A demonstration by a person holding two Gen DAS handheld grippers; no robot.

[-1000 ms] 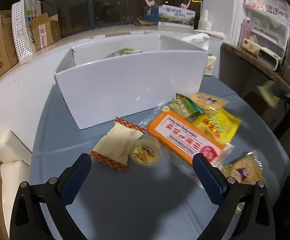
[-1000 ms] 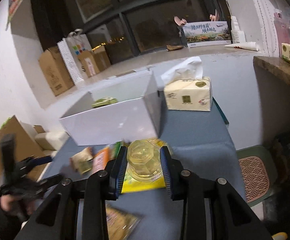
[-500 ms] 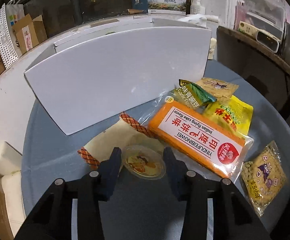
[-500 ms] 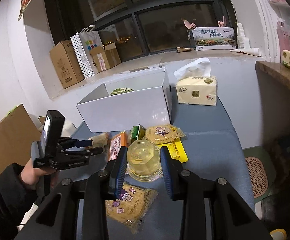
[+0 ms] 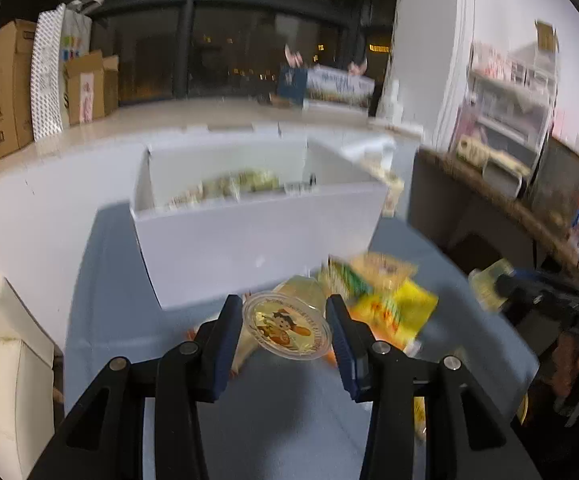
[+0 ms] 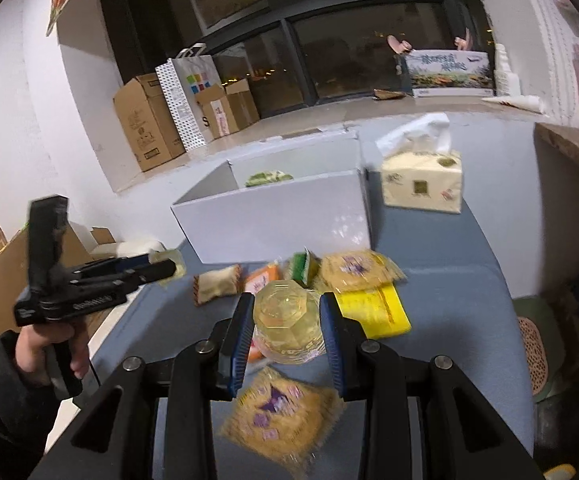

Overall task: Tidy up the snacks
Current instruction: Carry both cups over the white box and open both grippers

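1. the left gripper (image 5: 285,330) is clamped on a small round clear plastic jelly cup with a gold cartoon foil lid (image 5: 287,330), lid tilted toward the camera. the cup is lifted off the grey-blue tablecloth (image 5: 273,412) in front of the open white rectangular cardboard box (image 5: 257,240).

2. the right gripper (image 6: 287,330) is clamped on a second clear faceted plastic jelly cup with pale yellow contents (image 6: 287,322), held above the loose snacks, short of the box.

3. the box holds at least one greenish packet (image 6: 269,178). still on the cloth: a crinkly yellow-brown biscuit packet with purple print (image 6: 285,420), a flat bright yellow sachet (image 6: 373,310), a second yellow-brown packet (image 6: 357,272), a green sachet (image 6: 303,266), an orange packet (image 6: 263,278) and a beige pillow-wrapped cake with orange checked ends (image 6: 215,282).

4. risk, left side: the pads seem to grip only the rim of a slick, tapered cup, and the view is motion-blurred. a quick swing could let the cup pivot or slide out before it clears the near wall.

5. risk, box edge: a low approach could knock the cup on the front wall and shove the light box toward the cream tissue pack (image 6: 421,182).

6. risk, both hands: heading for the same opening together, the tools could collide, so one likely needs to go first.

7. squeezing harder might buckle the thin cup or split its foil seal.
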